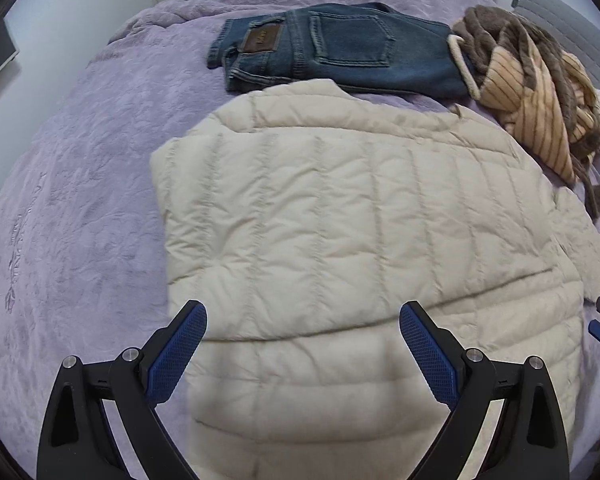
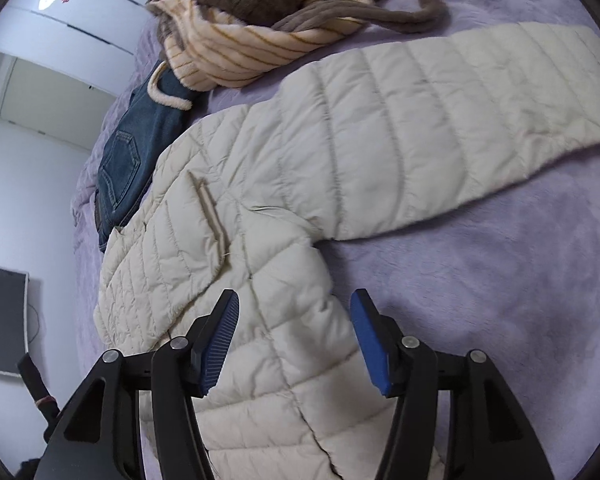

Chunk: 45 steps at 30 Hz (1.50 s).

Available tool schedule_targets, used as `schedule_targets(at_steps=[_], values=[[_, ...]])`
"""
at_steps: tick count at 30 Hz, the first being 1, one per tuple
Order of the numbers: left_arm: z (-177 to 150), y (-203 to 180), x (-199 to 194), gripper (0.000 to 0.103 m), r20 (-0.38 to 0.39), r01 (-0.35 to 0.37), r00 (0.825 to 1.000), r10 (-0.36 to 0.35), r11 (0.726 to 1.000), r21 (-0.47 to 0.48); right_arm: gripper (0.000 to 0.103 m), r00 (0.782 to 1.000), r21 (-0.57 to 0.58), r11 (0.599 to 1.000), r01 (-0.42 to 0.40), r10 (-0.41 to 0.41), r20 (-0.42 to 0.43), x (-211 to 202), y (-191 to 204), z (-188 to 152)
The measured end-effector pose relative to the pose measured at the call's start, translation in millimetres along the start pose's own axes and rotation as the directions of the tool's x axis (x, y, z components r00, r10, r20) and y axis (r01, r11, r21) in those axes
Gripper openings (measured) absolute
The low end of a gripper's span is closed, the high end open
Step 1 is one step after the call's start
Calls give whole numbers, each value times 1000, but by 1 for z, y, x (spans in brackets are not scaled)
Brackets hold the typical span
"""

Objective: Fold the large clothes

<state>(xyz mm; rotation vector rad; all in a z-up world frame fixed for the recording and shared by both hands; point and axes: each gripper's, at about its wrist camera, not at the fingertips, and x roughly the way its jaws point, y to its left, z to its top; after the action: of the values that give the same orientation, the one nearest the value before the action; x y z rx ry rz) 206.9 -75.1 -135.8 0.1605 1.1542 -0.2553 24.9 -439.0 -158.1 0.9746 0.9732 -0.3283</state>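
While both grippers hang above it, the cream quilted jacket [image 1: 340,240] lies spread on the purple bedspread [image 1: 80,200], filling the middle of the left wrist view from about nine o'clock round to four o'clock. Its body is folded over itself, a fold edge running across just ahead of the left gripper [image 1: 303,320], whose blue-padded jaws stand released and wide apart with nothing pressed between them; the padded cloth shows below the gap.

At twelve o'clock beyond the jacket sit folded blue jeans [image 1: 340,48], their near edge just tucked under or touching the jacket's far edge. At two o'clock, beside the jeans, lies a heap of brown and tan striped fleece clothing [image 1: 540,92], with a cream cord trailing onto the denim. A sliver of the other tool shows at the three o'clock rim.

From the right wrist view, the right gripper [image 2: 294,304] is released too, its jaws parted over the jacket's edge, pads not pressing the cloth. One sleeve [image 2: 460,128] stretches out unfolded toward two o'clock, flat on the bedspread. The jeans [image 2: 132,152] lie at ten o'clock and the striped heap [image 2: 260,32] at twelve. A dark screen [image 2: 4,320] hangs on the wall at nine o'clock
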Motion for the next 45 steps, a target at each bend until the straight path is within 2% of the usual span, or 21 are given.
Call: schedule_targets(at_steps=[4,7,12,15,20,25,28,31,32,33,34,35,40,45], values=[[-8,-39,0,98,-38,50,998,-49,998,39,63,999,89,996,31,-34,26,-17,-42,1],[-12,-65,3,98,-63,63,996,-59,995,71,63,997,160,986,41,-50,56,-28,-74,5],[-18,-101,7,98,-84,61,995,-51,991,115,63,993,301,954,6,-41,111,-40,-126,17],[-20,-116,12,98,-121,86,990,-71,988,127,63,990,355,935,-11,-39,133,-43,-149,30],[-26,-136,11,98,-136,111,986,-91,983,148,63,980,419,901,-114,33,196,-44,-176,53],[-27,-143,8,98,-140,113,986,-94,983,142,63,952,498,821,-279,167,258,-31,-198,75],[-26,-144,9,98,-139,108,986,-90,986,129,63,921,541,753,-375,239,306,-20,-205,88],[-24,-141,9,98,-136,106,987,-91,988,111,63,904,588,689,-424,280,323,-9,-208,94],[-22,-140,10,98,-132,103,987,-89,989,105,59,898,596,673,-438,294,327,-6,-208,96],[-21,-138,9,98,-126,100,988,-87,990,98,43,892,598,662,-452,310,330,-3,-207,97],[-20,-134,8,98,-120,97,989,-85,991,92,32,882,596,650,-471,334,333,-2,-205,98],[-19,-131,7,98,-115,94,990,-84,992,85,12,872,591,641,-490,357,336,0,-202,99],[-12,-105,3,98,-77,74,995,-70,996,44,8,853,534,666,-521,387,349,-10,-178,106],[0,-65,-4,98,-24,38,999,-38,999,-15,8,846,394,753,-528,422,326,-26,-116,123]])
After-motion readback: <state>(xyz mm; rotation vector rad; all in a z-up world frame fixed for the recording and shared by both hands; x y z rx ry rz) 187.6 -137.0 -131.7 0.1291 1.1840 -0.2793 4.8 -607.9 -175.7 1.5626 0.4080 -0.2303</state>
